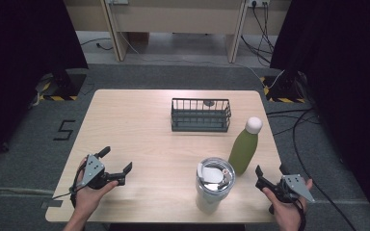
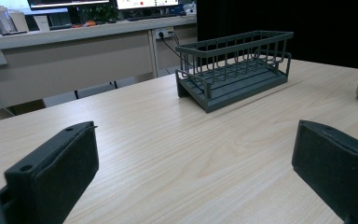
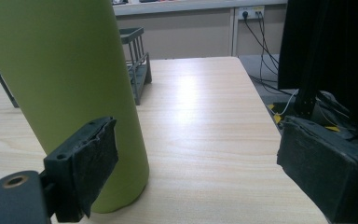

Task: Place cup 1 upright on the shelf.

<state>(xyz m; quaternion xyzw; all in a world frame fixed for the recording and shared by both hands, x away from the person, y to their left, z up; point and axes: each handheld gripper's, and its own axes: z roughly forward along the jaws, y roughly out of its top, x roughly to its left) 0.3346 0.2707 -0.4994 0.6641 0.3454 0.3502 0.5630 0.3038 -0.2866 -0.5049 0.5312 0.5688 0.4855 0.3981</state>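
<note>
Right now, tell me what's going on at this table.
A person sits at a wooden table with a gripper in each hand. The left gripper is open, holds nothing and faces the dark wire basket at the far side. The right gripper is open too and sits close beside the green bottle, not gripping it. The bottle stands upright next to a lidded tumbler. Nothing has been picked up yet.
</note>
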